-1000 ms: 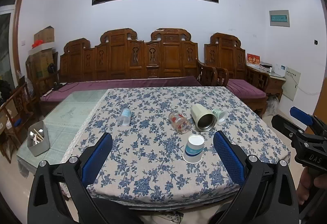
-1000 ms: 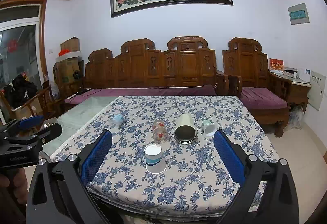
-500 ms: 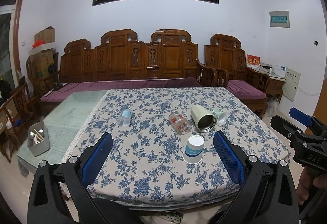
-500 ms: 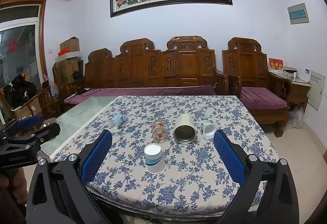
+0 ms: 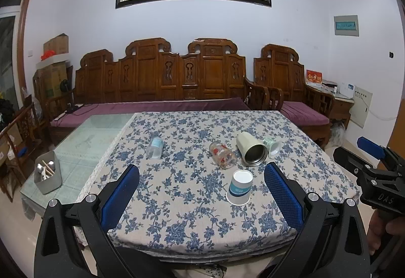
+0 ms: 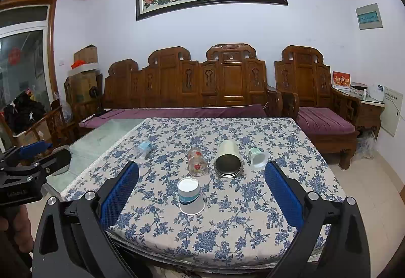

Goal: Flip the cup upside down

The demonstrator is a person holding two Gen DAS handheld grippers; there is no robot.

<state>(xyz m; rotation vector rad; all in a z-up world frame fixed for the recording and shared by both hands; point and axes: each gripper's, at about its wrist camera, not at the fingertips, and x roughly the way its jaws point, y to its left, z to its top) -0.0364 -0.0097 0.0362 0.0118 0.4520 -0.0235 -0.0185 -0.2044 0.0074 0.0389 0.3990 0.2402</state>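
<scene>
A white paper cup with a blue band (image 5: 239,188) (image 6: 190,195) stands upside down, base up, near the front of the flowered tablecloth (image 5: 177,202) (image 6: 240,214). Behind it lie on their sides a glass with red print (image 5: 222,155) (image 6: 197,161), a cream metal tumbler (image 5: 250,148) (image 6: 227,159), a small green-white cup (image 5: 272,146) (image 6: 257,156) and a small clear bottle (image 5: 155,147) (image 6: 143,148). My left gripper (image 5: 201,185) and right gripper (image 6: 201,184) are both open and empty, held back before the table's front edge.
A glass-topped table part (image 5: 83,141) extends left, with a grey utensil box (image 5: 48,175) on its corner. A carved wooden bench (image 5: 162,85) and an armchair (image 6: 319,110) stand behind. The other gripper shows at each view's edge (image 5: 372,176) (image 6: 27,171).
</scene>
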